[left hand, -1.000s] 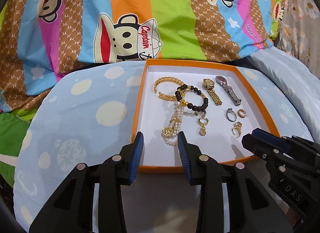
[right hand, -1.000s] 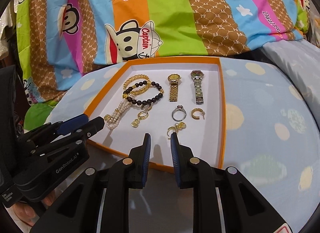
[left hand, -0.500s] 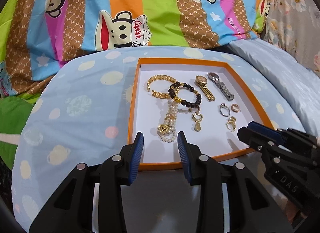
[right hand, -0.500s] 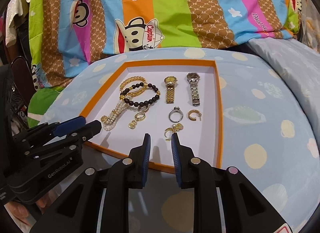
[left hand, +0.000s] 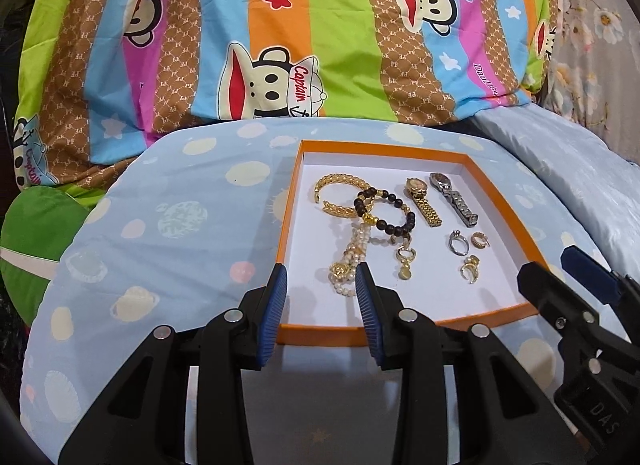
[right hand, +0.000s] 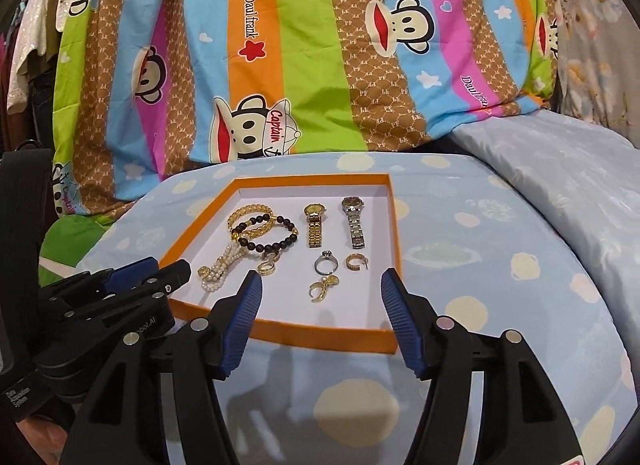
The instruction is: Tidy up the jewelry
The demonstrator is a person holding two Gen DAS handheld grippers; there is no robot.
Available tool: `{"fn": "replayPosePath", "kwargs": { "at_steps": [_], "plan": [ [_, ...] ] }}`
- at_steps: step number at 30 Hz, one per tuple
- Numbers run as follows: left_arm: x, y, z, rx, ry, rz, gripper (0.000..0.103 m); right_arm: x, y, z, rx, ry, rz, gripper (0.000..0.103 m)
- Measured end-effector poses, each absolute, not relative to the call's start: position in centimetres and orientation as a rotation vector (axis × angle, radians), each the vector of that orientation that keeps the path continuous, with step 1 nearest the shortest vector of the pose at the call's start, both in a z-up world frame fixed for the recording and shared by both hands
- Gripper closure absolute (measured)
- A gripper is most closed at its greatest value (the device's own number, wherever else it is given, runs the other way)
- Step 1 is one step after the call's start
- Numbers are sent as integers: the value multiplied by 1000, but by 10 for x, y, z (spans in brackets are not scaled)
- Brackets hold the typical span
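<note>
An orange-rimmed white tray (left hand: 285, 225) (right hand: 394, 233) holds jewelry: a gold bangle (left hand: 338, 195), a black bead bracelet (left hand: 384, 211), a pearl strand (left hand: 350, 259), a gold watch (left hand: 422, 201) (right hand: 314, 225), a silver watch (left hand: 454, 199) (right hand: 354, 223), a silver ring (left hand: 457, 243) (right hand: 325, 262) and gold earrings (left hand: 469, 267) (right hand: 322, 289). My left gripper (left hand: 320, 305) is open and empty at the tray's near edge, by the pearls. My right gripper (right hand: 320, 317) is open wide and empty at the near edge, below the earrings.
The tray lies on a light blue spotted cushion (left hand: 168, 233) (right hand: 500, 265). A striped monkey-print blanket (left hand: 300, 45) rises behind it. A pale blue pillow (right hand: 560, 169) lies at the right.
Both grippers have drawn back from the tray, which looks smaller and farther. My right gripper's fingers have spread from narrow to wide open.
</note>
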State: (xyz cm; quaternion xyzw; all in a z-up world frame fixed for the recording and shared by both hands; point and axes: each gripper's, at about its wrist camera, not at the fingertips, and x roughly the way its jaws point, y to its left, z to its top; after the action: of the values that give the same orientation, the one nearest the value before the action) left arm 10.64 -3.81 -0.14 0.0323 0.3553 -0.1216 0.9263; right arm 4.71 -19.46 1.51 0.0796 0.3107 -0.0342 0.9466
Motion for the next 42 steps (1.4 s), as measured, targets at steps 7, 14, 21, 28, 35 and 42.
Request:
{"fn": "replayPosePath", "kwargs": {
  "at_steps": [7, 14, 21, 28, 35, 42],
  "plan": [
    [86, -33, 2, 68, 699, -237, 49, 29, -184, 13, 166, 658, -57, 29],
    [73, -19, 7, 29, 660, -171, 21, 22, -187, 10, 198, 666, -72, 15],
    [68, -17, 9, 44, 648, -131, 10, 26, -191, 4, 219, 714, -83, 15],
    [70, -21, 7, 75, 661, -109, 8, 26, -191, 4, 204, 716, -105, 14],
    [71, -23, 6, 94, 667, -87, 6, 25, -190, 6, 169, 708, -142, 12],
    [73, -24, 3, 100, 689, -81, 6, 22, -188, 9, 152, 684, -147, 12]
  ]
}}
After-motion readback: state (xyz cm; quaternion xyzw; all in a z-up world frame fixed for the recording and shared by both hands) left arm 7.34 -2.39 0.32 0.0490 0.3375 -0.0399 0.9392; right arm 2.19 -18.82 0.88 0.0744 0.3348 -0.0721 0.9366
